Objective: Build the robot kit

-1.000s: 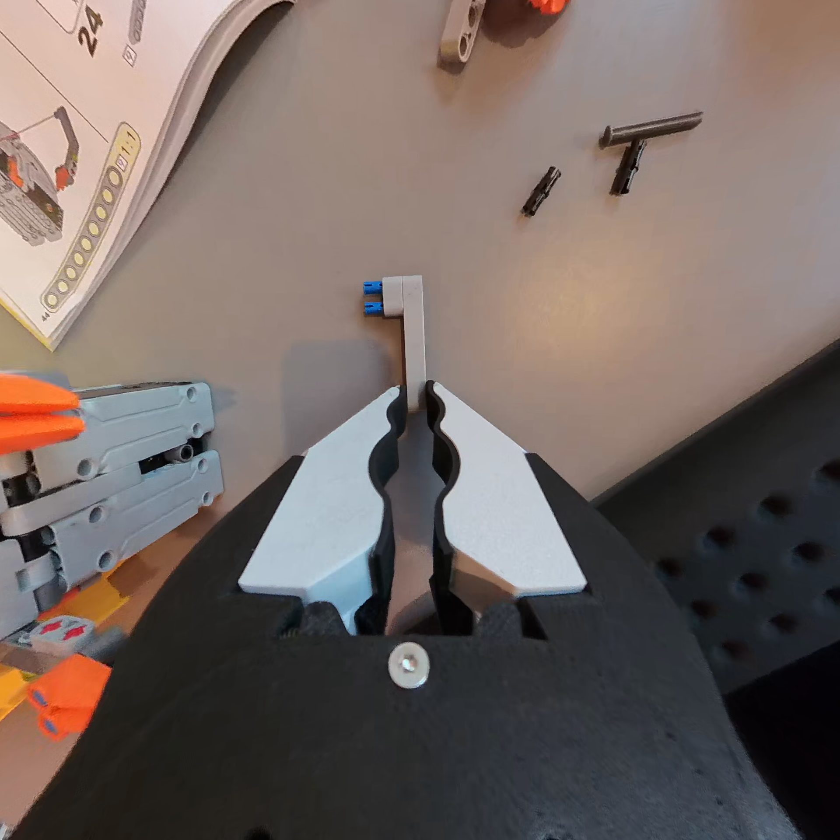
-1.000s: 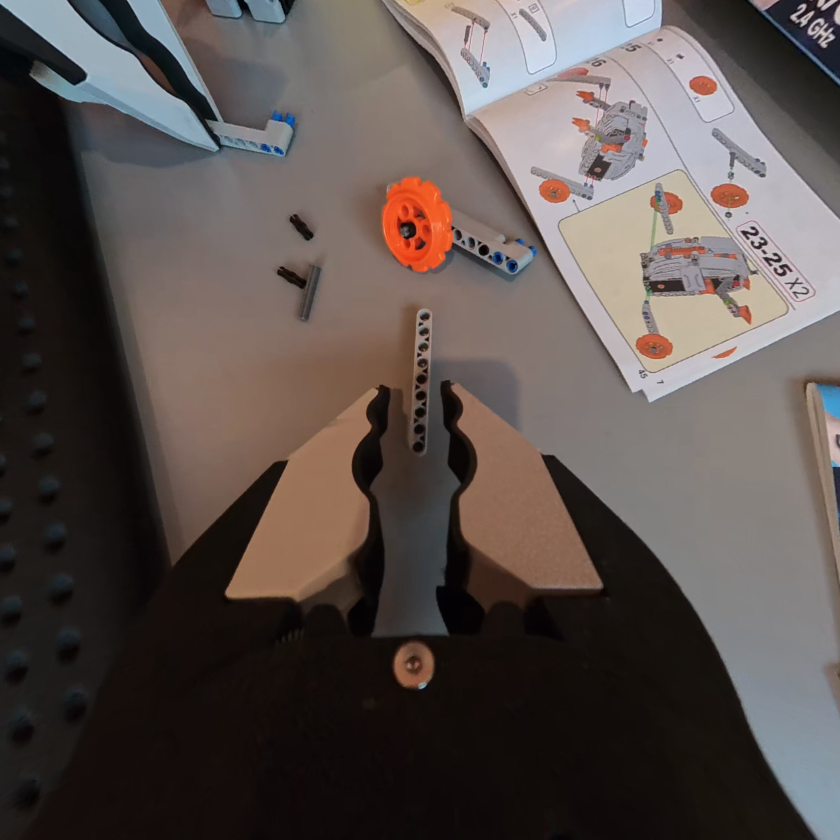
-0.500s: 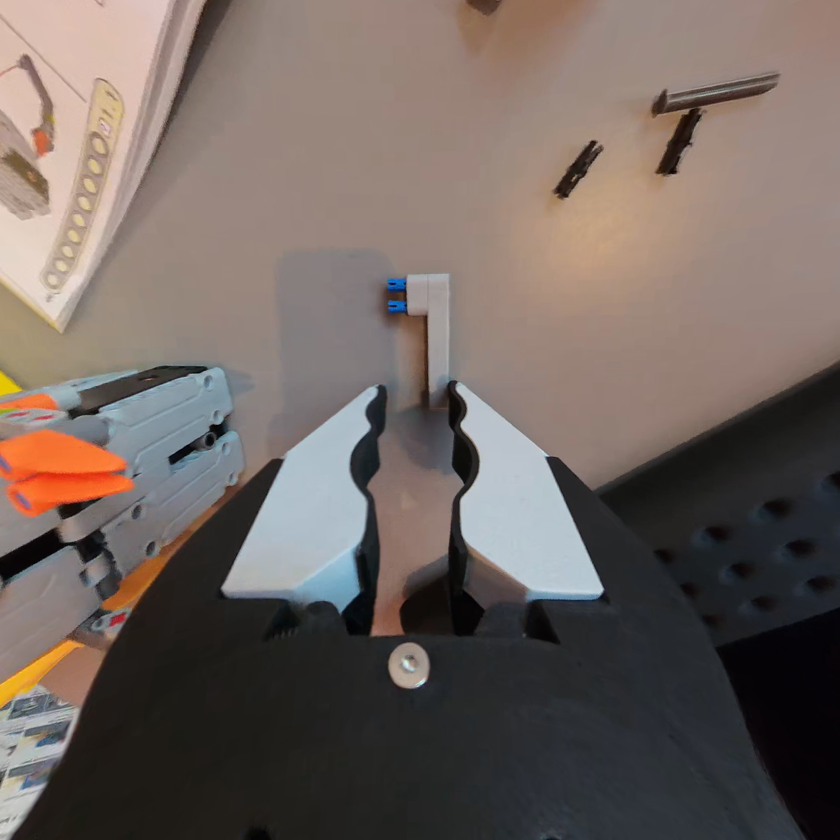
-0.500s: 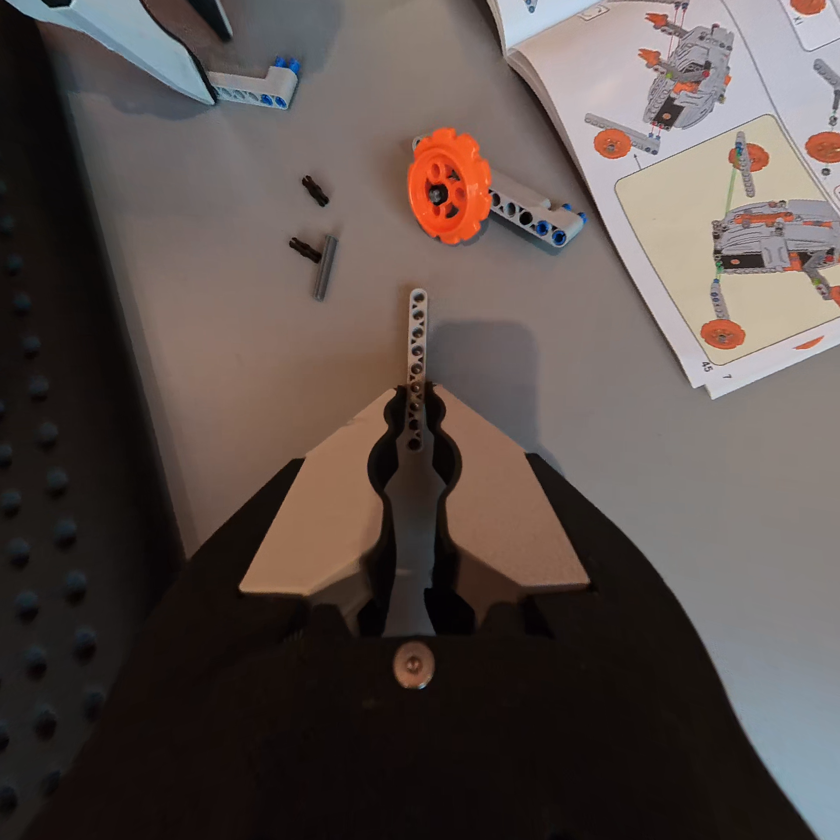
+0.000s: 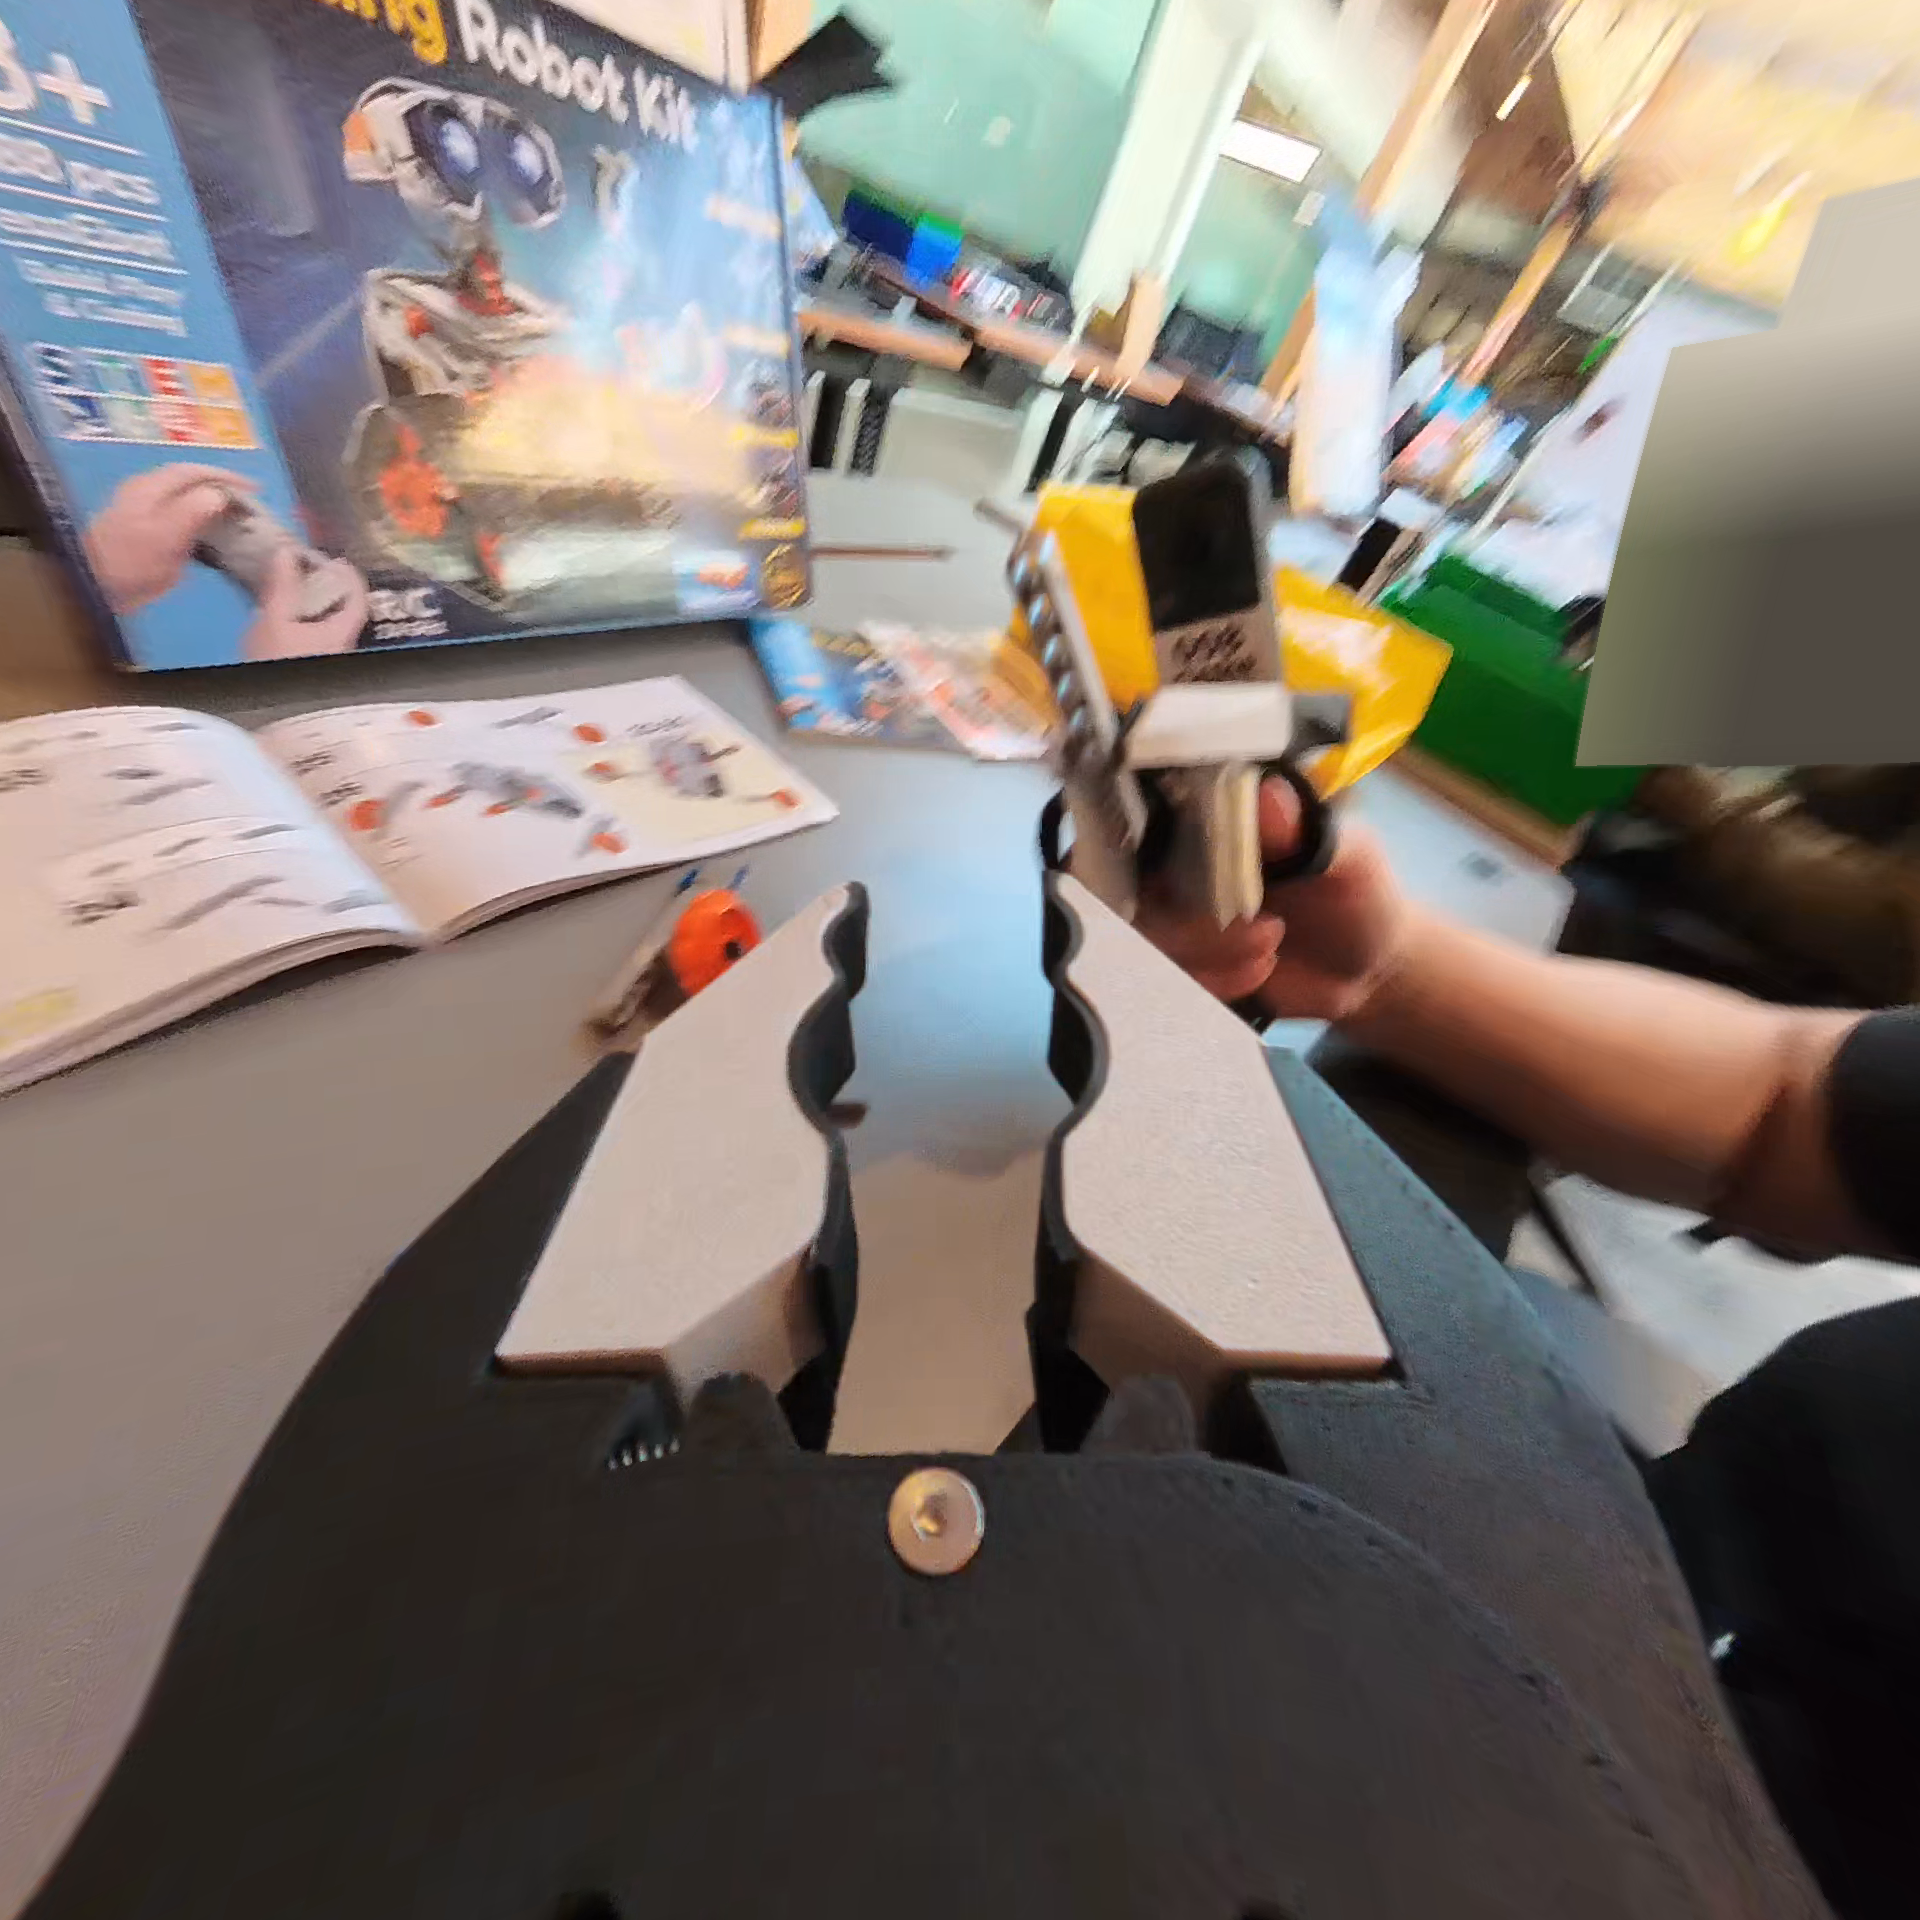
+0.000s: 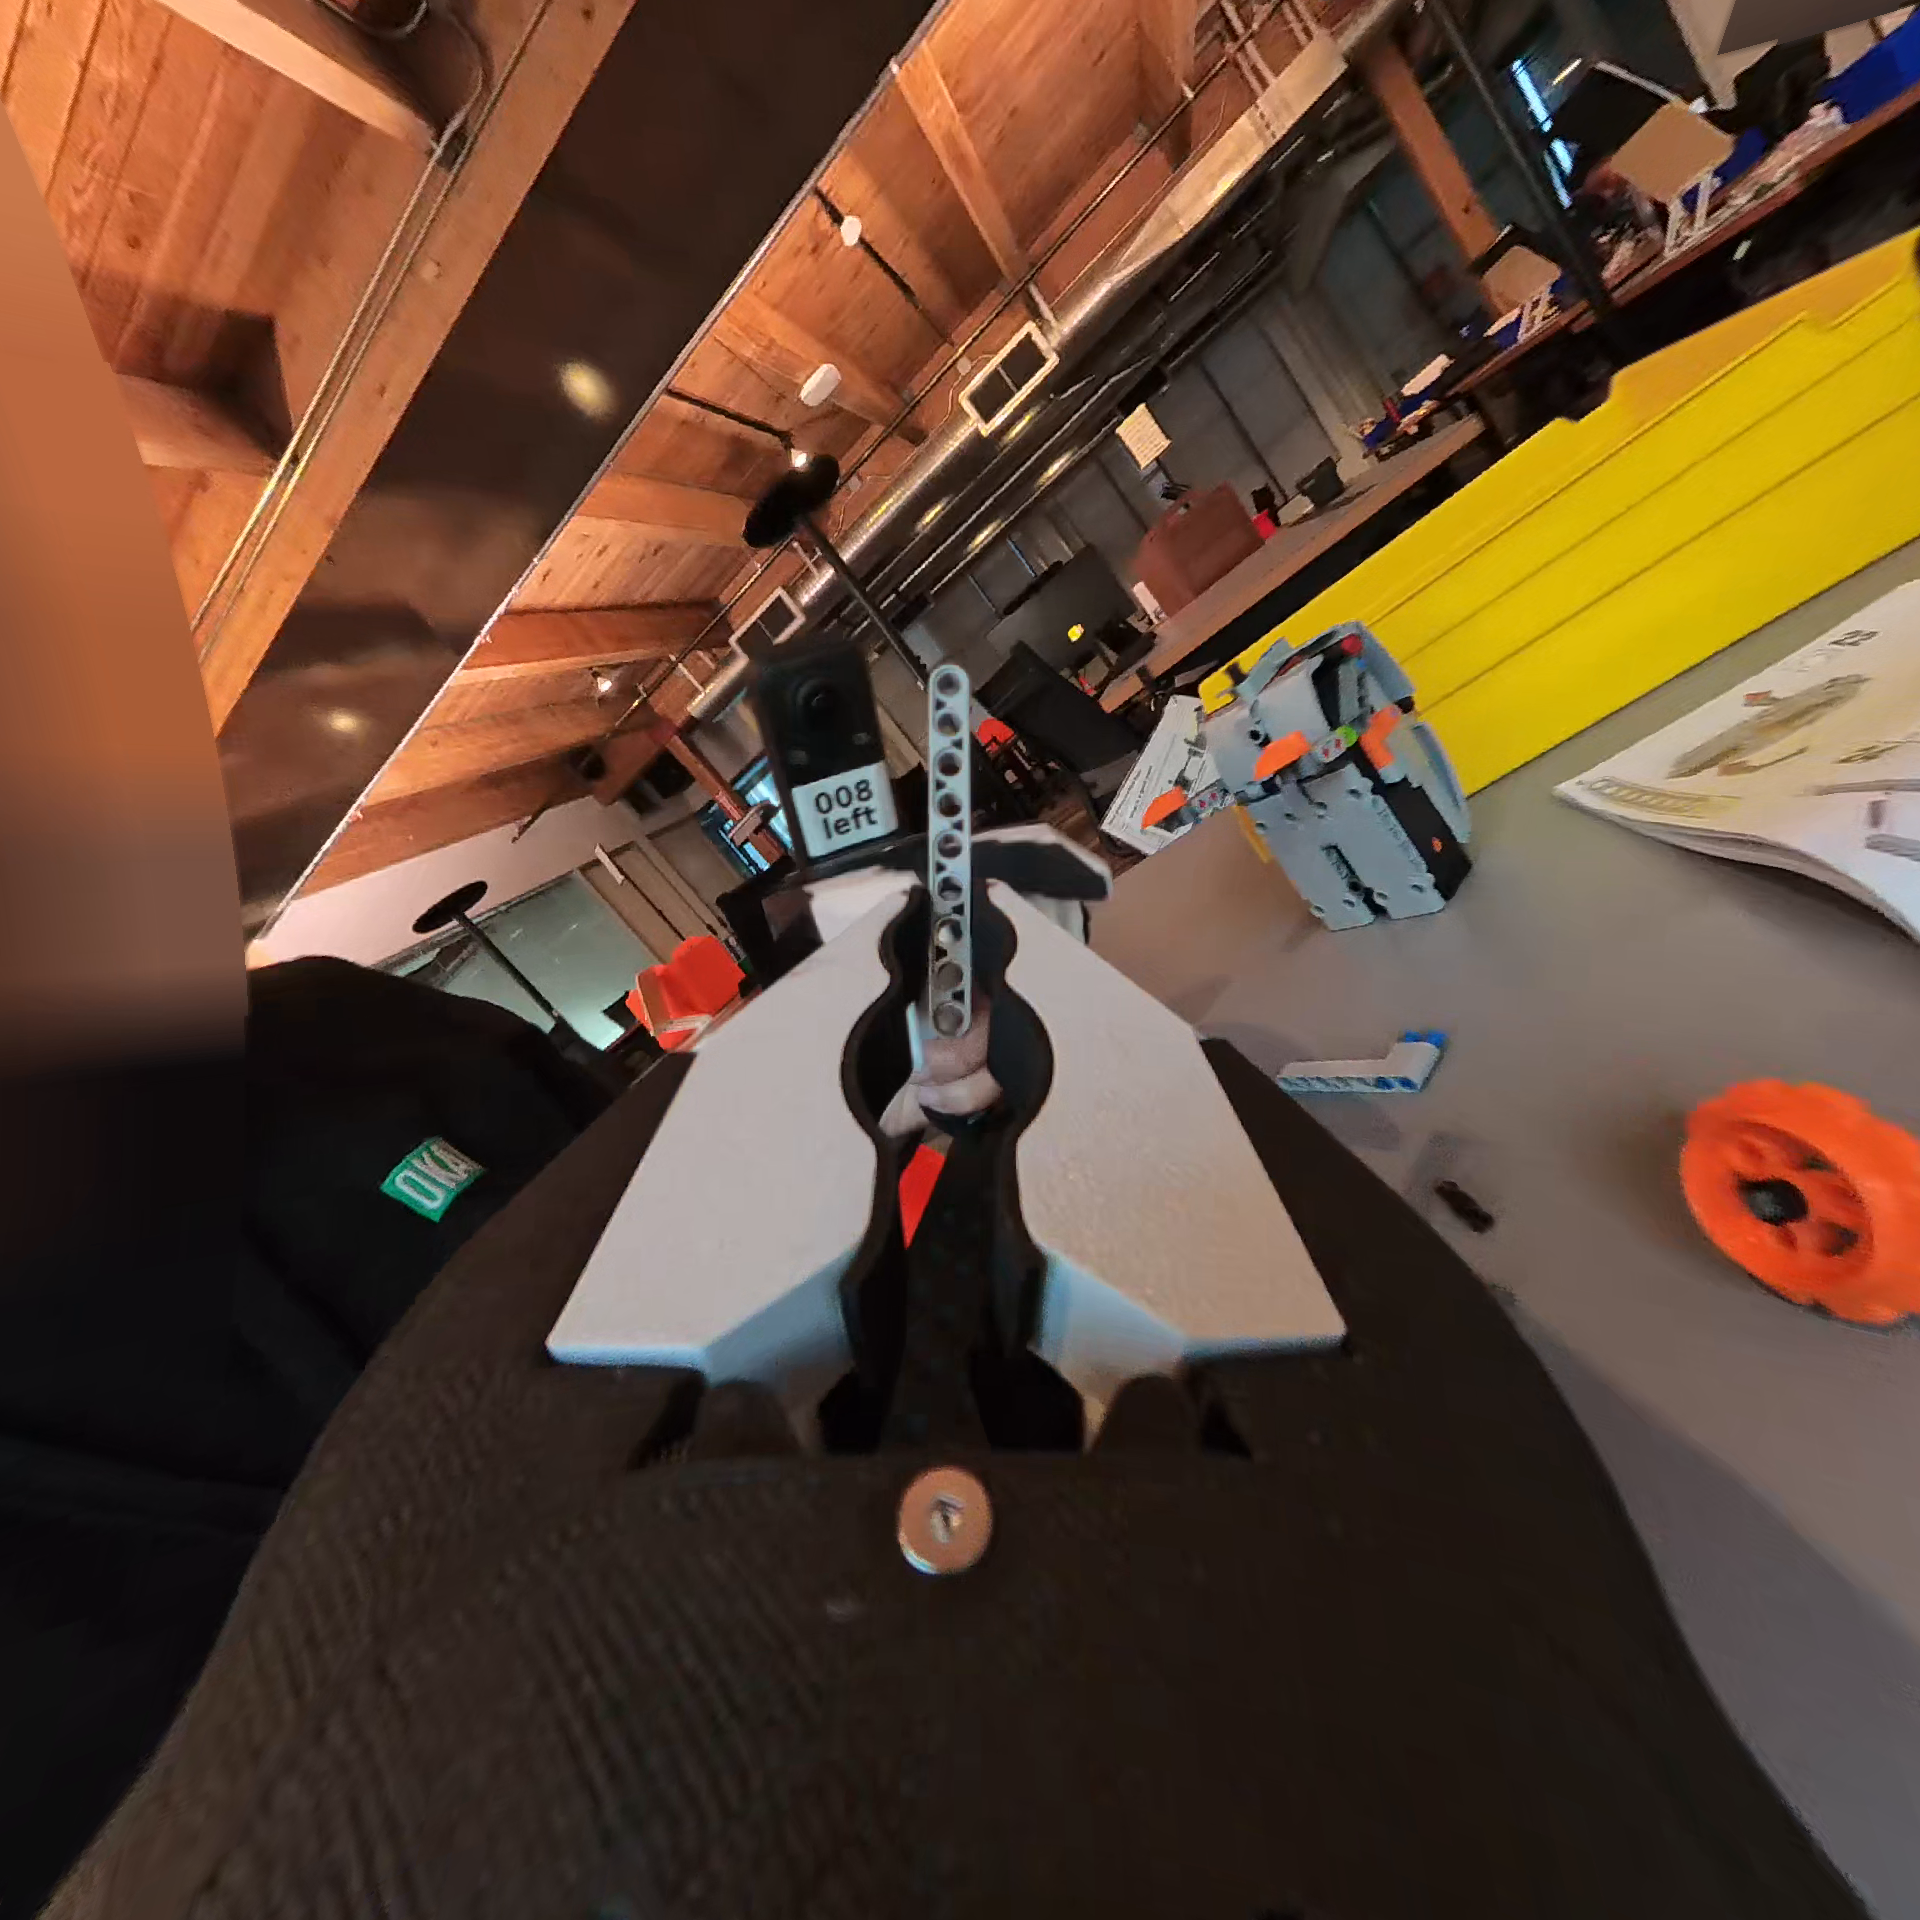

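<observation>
My right gripper (image 6: pixel 951 914) is shut on a long grey perforated beam (image 6: pixel 948 769) and holds it upright in the air above the grey table (image 6: pixel 1558 1039). My left gripper (image 5: pixel 953 894) is open and empty, raised above the table and facing the right one. A hand (image 5: pixel 1299 935) holds the right gripper's yellow and black body (image 5: pixel 1153 644). A grey L-shaped beam with blue pins (image 6: pixel 1361 1070) lies free on the table. An orange wheel (image 6: pixel 1808 1195) lies near it and also shows in the left wrist view (image 5: pixel 712 935).
A part-built grey and orange model (image 6: pixel 1340 790) stands at the back by a yellow bin (image 6: pixel 1558 582). An open instruction booklet (image 5: pixel 416 810) and a blue kit box (image 5: pixel 416 343) lie beyond. Small black pins (image 6: pixel 1465 1200) lie near the wheel. Less than 4 cm separates the two grippers' tips. The left tips stand about 12 cm off the orange wheel (image 6: pixel 1808 1195).
My left gripper opened, let go of the L-shaped beam and swung up off the table. My right gripper shut on the long beam and lifted it into the air.
</observation>
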`<state>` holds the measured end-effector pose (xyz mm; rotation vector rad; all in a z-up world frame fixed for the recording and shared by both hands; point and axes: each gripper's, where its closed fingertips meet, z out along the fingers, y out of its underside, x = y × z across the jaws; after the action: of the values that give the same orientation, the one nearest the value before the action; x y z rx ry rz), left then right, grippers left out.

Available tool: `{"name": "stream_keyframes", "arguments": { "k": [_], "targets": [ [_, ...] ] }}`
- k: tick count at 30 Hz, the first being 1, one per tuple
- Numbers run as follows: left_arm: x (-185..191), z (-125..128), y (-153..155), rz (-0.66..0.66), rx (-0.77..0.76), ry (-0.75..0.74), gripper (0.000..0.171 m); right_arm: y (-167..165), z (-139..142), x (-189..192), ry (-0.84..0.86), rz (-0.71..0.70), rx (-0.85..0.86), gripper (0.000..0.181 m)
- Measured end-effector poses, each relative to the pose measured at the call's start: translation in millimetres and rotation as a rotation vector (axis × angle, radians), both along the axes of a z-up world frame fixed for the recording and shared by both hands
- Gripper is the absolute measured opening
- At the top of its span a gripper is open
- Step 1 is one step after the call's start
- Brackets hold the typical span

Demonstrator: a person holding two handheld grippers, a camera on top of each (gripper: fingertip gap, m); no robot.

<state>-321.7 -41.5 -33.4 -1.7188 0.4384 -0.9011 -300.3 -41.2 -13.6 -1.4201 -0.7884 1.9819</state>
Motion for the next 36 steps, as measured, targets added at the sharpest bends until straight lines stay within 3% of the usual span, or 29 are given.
{"name": "stream_keyframes", "arguments": {
  "k": [3, 6, 12, 29, 31, 33, 34, 36],
  "targets": [
    [0.8, 27.1, -2.1, -0.052, 0.028, -0.287, 0.034, -11.3, 1.4, -7.9, 0.023, 0.027, 0.002, 0.006],
    [0.0, 37.4, -7.6, -0.154, 0.008, -0.434, 0.019, -13.2, -0.2, -11.0, 0.024, 0.032, -0.010, 0.006],
    [-1.4, 29.6, -4.0, -0.161, -0.014, -0.457, 0.012, -12.0, -7.7, -13.9, 0.011, 0.059, -0.040, 0.006],
    [-4.8, 42.1, -6.5, -0.135, 0.066, -0.469, 0.006, -19.5, -6.8, -16.6, -0.022, 0.091, 0.016, 0.011],
    [-13.4, 54.8, -13.7, -0.143, 0.108, -0.480, 0.005, 2.9, 2.5, -5.3, -0.114, -0.067, 0.270, 0.028],
    [-23.5, 65.6, -23.6, -0.152, 0.133, -0.437, 0.005, 30.3, 5.3, 5.3, -0.308, -0.254, 0.689, 0.017],
    [-28.7, 67.0, -27.3, -0.140, 0.144, -0.388, 0.005, 32.4, 0.3, 1.9, -0.386, -0.239, 0.808, 0.016],
    [-36.8, 64.5, -33.3, -0.113, 0.151, -0.276, 0.005, 29.6, -34.9, -14.5, -0.564, -0.087, 0.873, 0.018]
  ]
}}
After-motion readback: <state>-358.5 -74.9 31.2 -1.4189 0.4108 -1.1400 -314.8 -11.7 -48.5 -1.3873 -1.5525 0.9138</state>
